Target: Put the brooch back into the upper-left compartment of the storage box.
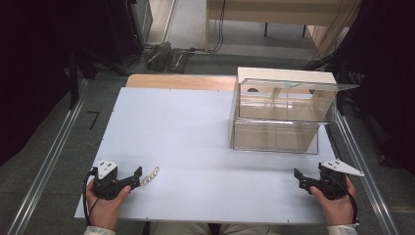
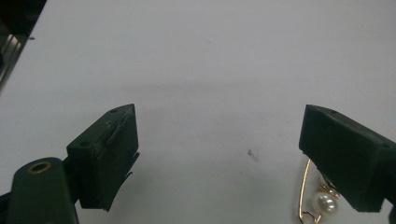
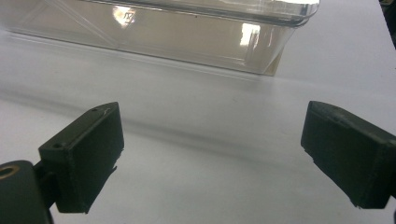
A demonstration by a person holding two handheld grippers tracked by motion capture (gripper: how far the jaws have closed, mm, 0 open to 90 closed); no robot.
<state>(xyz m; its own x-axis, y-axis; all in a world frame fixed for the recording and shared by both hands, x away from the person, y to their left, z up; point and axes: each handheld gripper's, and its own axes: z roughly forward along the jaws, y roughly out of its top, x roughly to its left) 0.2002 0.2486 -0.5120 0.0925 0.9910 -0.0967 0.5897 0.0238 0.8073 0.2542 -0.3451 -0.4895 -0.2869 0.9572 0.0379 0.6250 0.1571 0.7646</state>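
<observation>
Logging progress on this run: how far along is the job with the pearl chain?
Nothing looks done yet: the pearl chain lies on the table, unheld. In hand: the open left gripper sits beside it. Probably left: gripping it and carrying it to the clear box. The right gripper waits, open.

Left gripper (image 1: 136,175): black body, grey three-cornered plate on top showing dark screw dots, black cable looping beside left hand (image 1: 105,204). Right gripper (image 1: 299,178): same black build, grey plate pointing outward, black cable trailing over right hand (image 1: 336,203). Jaws in gripper views appearing as blocky black pads, small screw holes on upper faces, brass-ringed hole at arm joint. Person wearing pale cuffs at both wrists, beige trousers showing at table edge.
</observation>
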